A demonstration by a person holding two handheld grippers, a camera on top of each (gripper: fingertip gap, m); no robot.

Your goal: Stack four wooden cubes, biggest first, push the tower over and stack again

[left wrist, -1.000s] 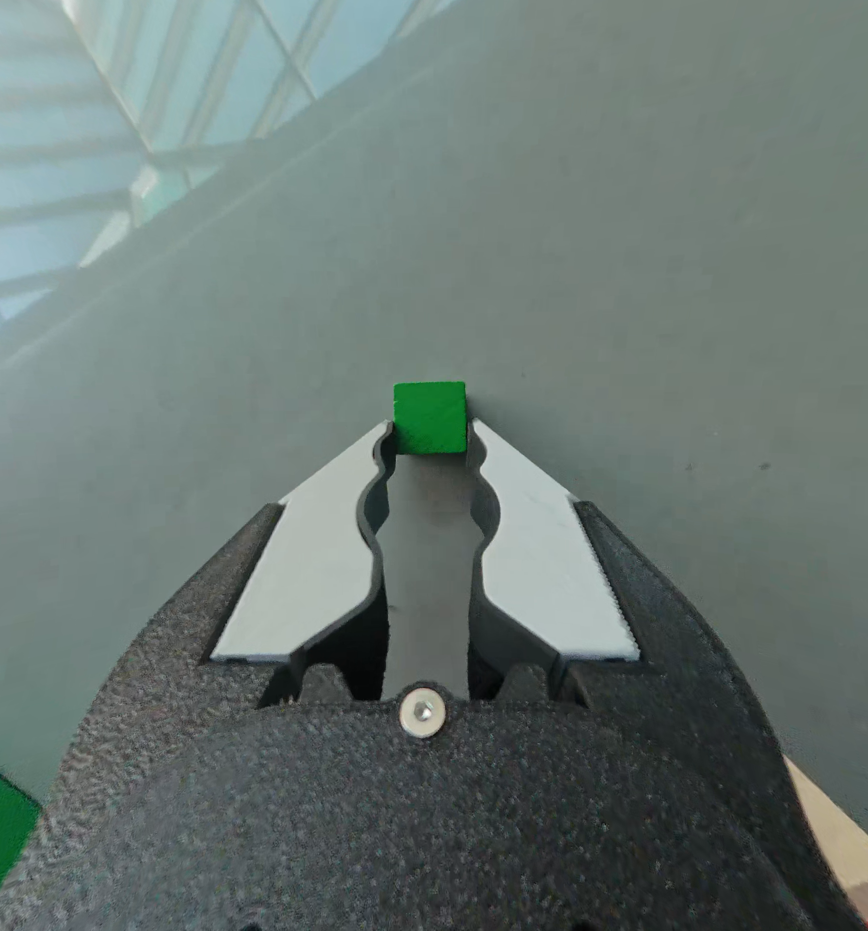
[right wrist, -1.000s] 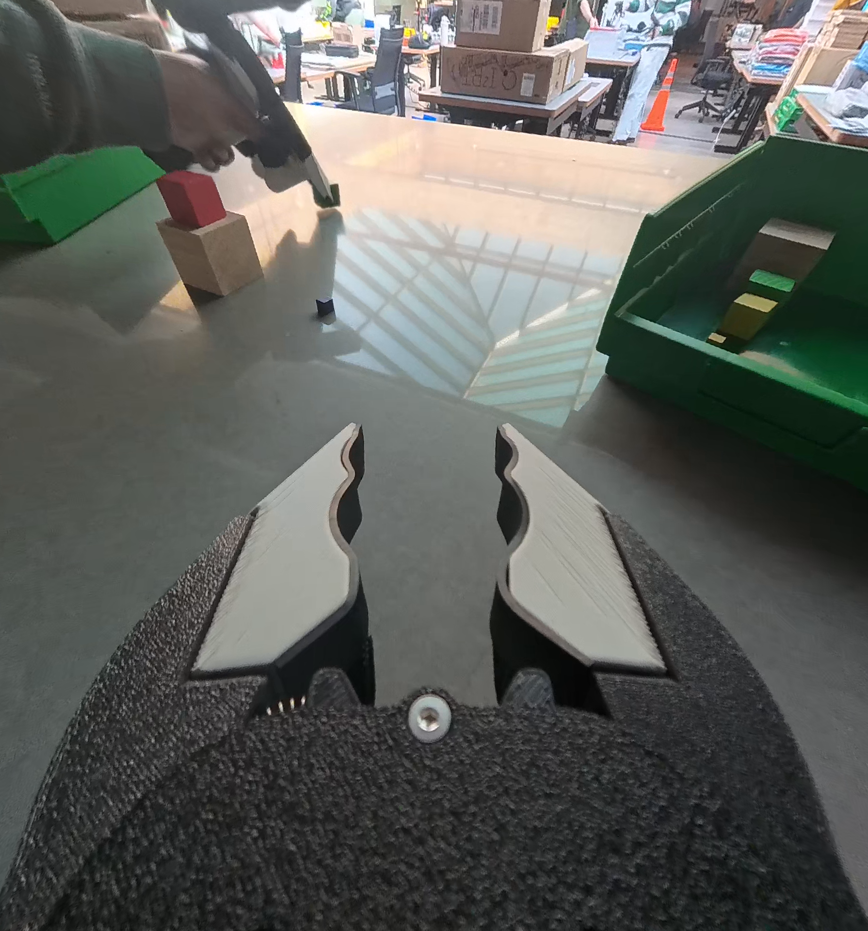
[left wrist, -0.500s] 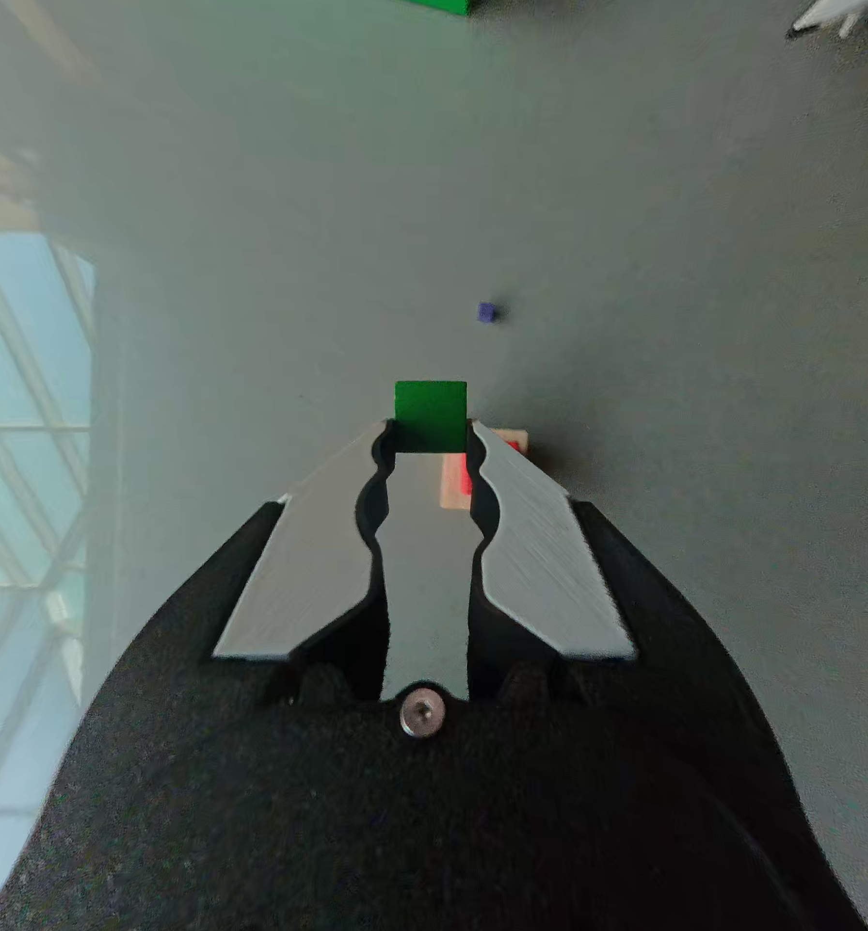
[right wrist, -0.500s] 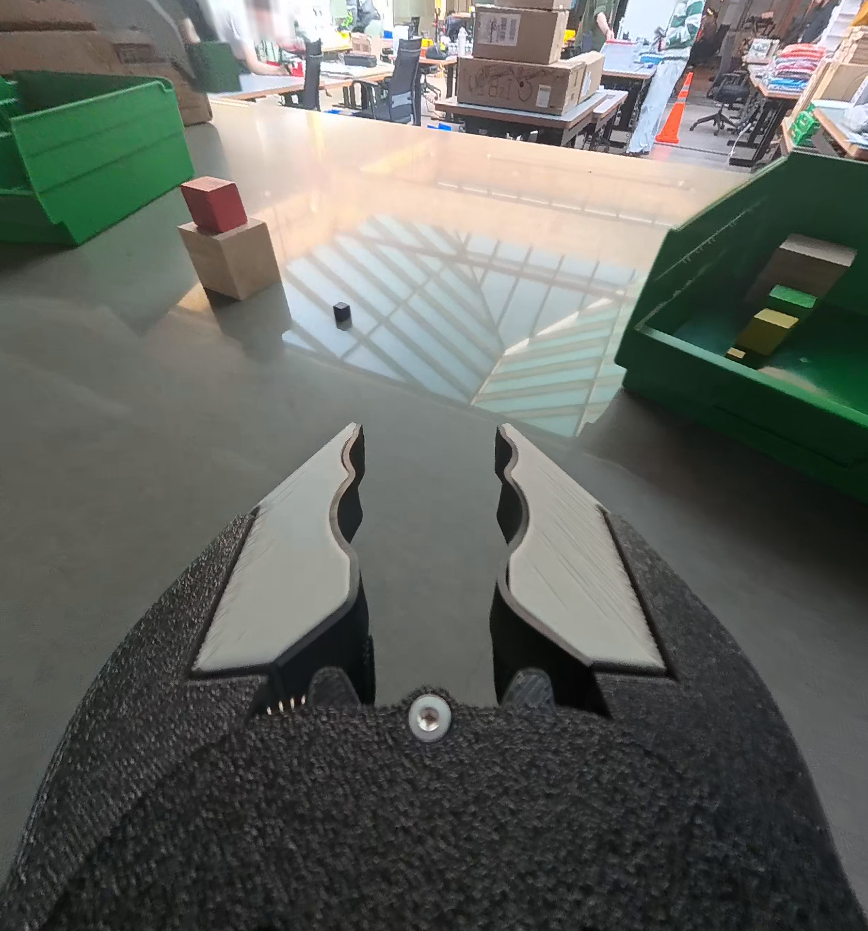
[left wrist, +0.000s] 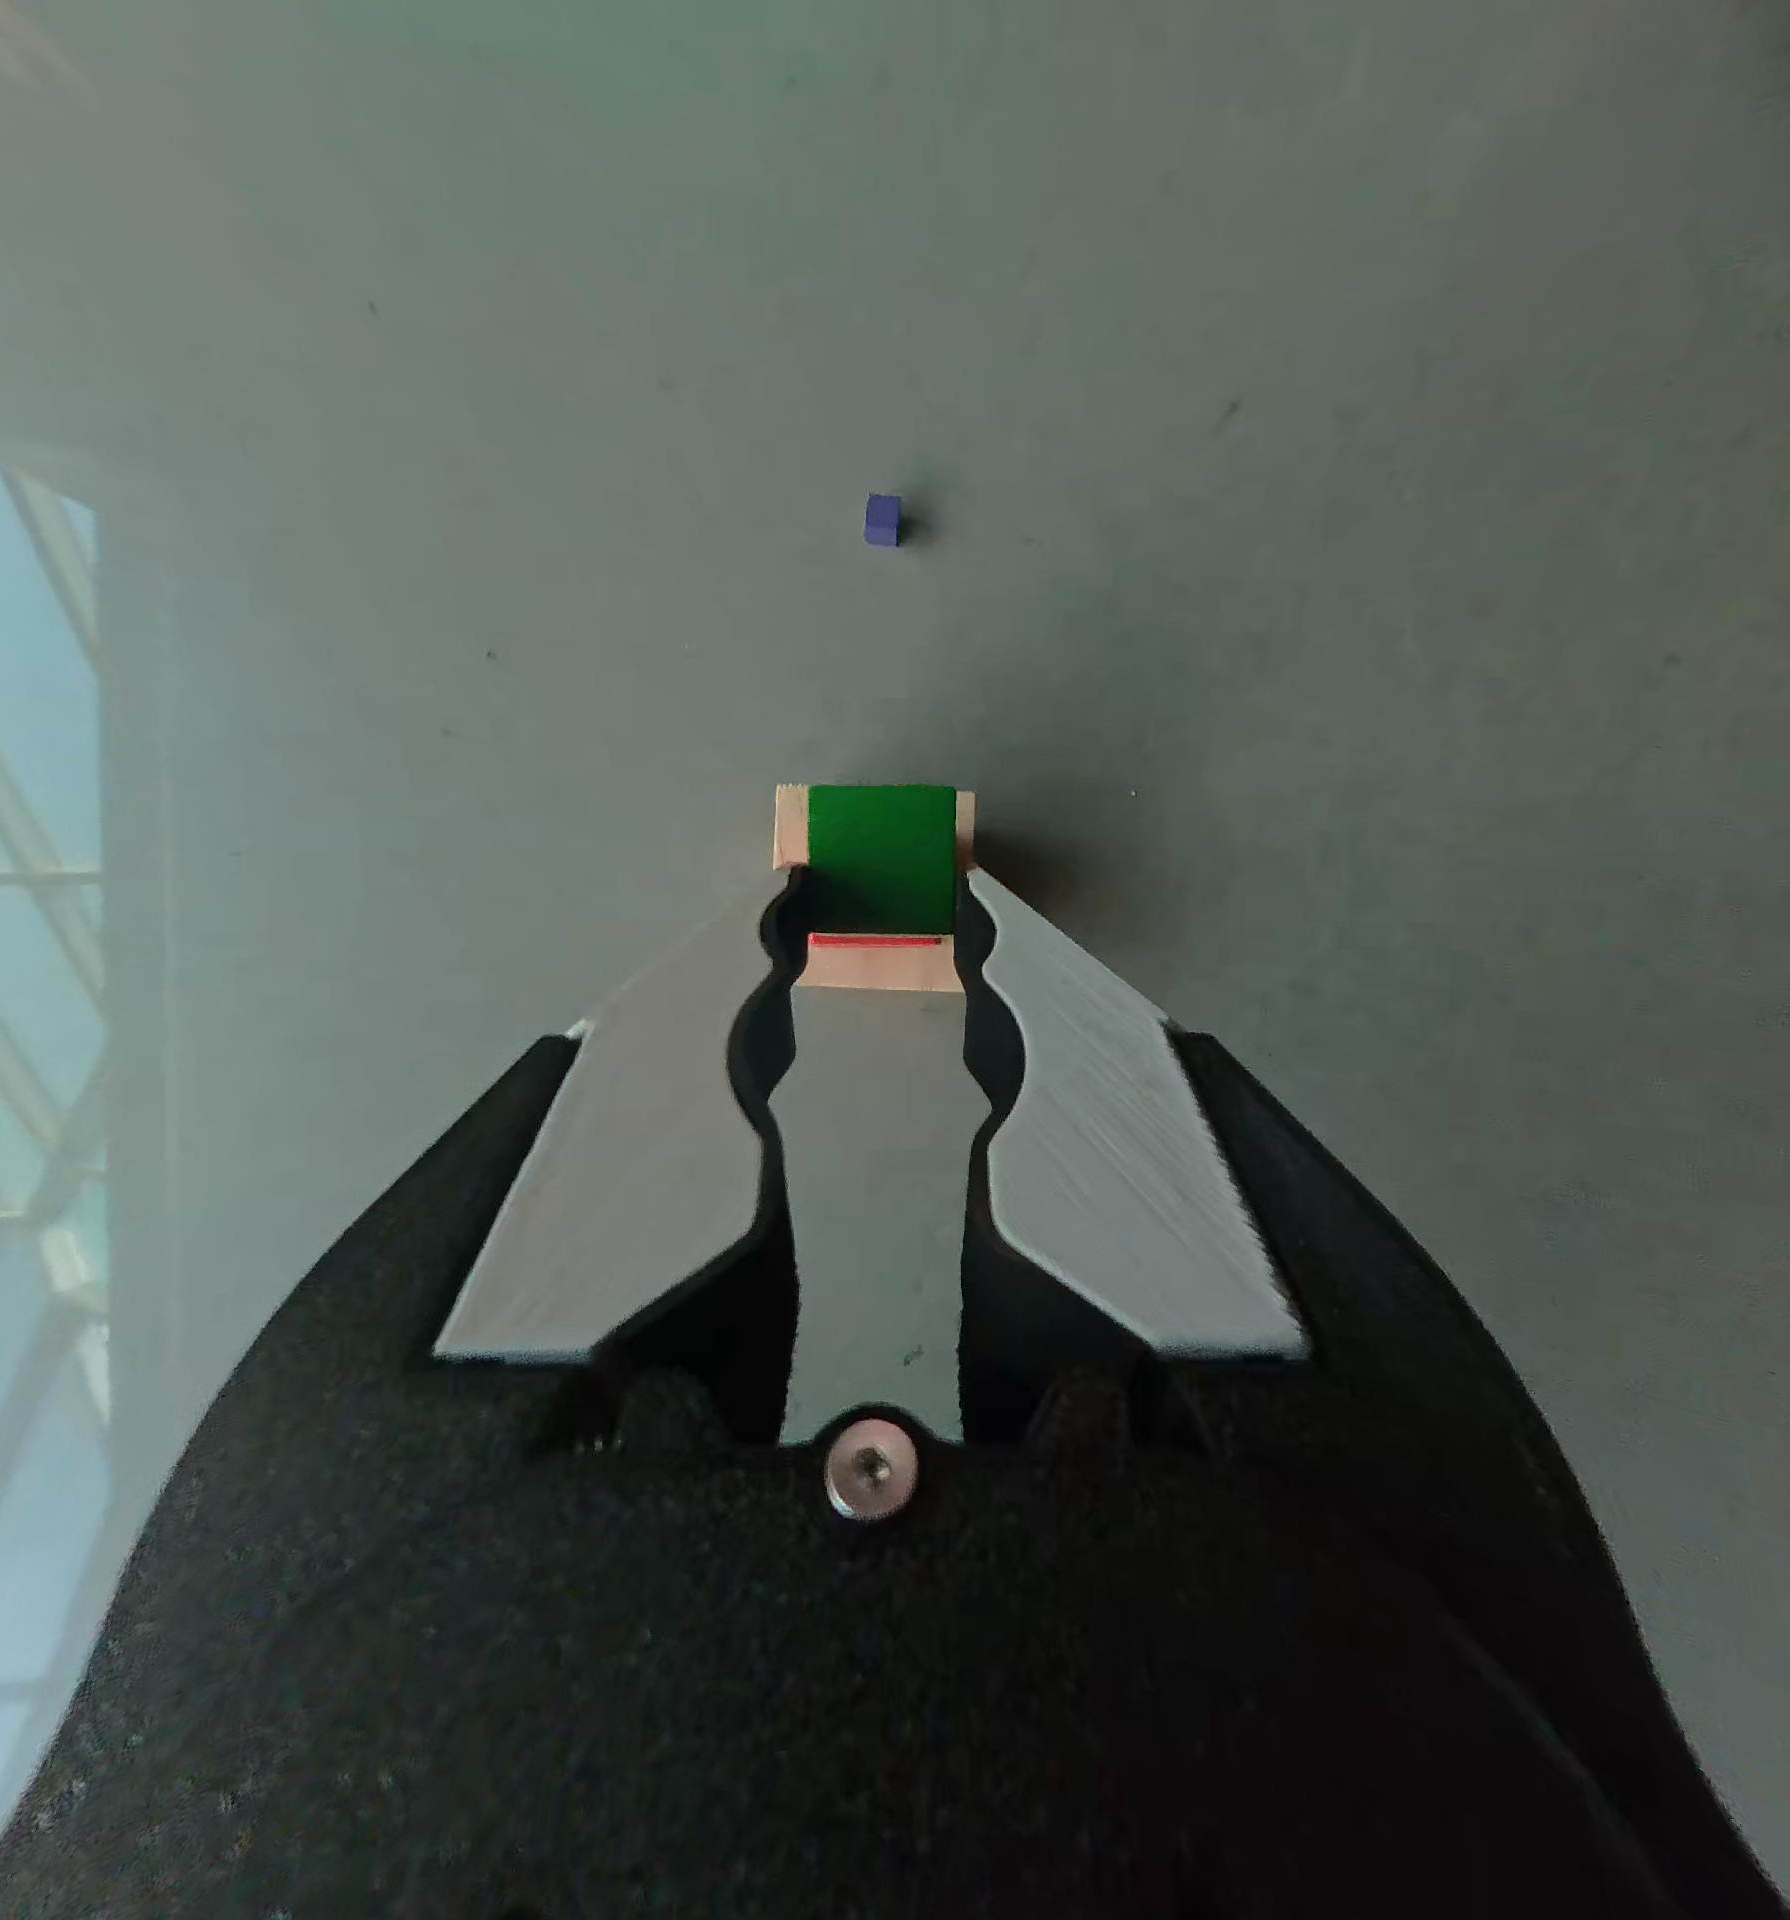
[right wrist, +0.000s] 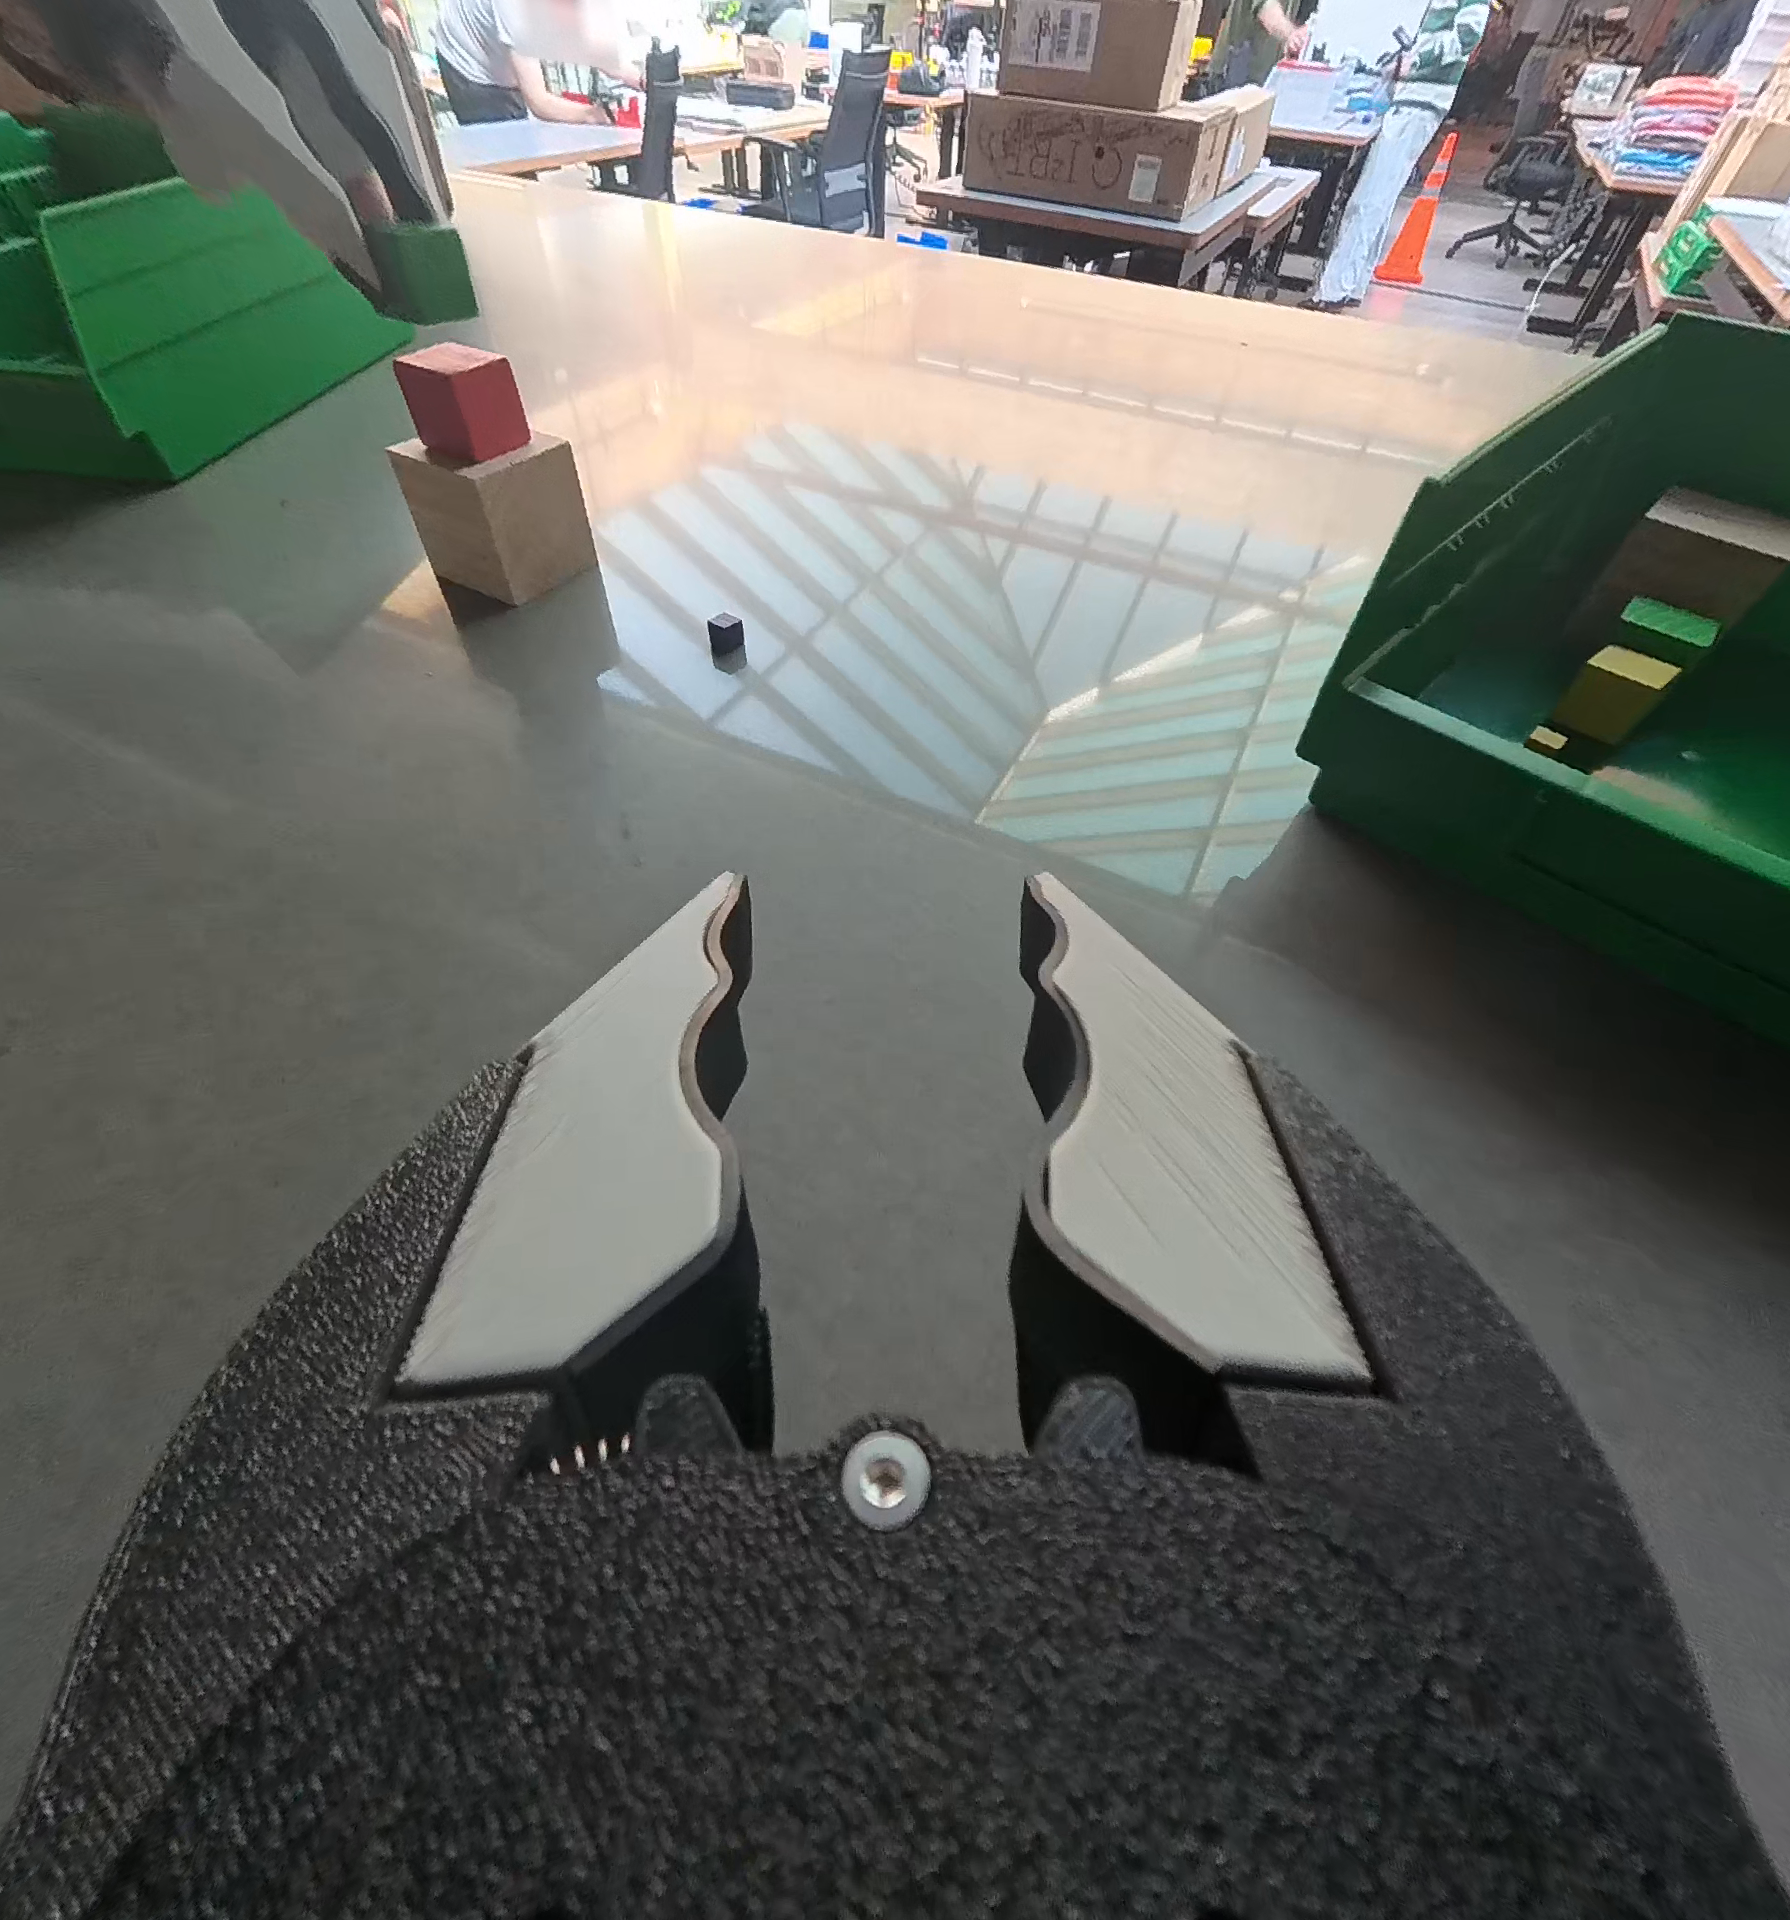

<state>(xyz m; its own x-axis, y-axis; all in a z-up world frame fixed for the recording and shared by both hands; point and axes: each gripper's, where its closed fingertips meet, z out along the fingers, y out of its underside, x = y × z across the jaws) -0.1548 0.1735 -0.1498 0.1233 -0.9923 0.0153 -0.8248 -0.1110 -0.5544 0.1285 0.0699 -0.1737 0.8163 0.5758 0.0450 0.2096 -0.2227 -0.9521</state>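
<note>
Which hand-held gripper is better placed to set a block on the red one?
Left. The left hand-held gripper already holds a green block above the red block; the right hand-held gripper is open, empty, farther off.

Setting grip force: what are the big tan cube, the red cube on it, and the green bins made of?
Big tan cube: looks like bare unpainted wood, pale with faint grain.
Red cube: probably painted wood, matte coat with lighter edges.
Green bins: look like moulded plastic, uniform colour, ribbed walls, slight sheen.
Left gripper holds a small green cube, likely painted wood.
</note>
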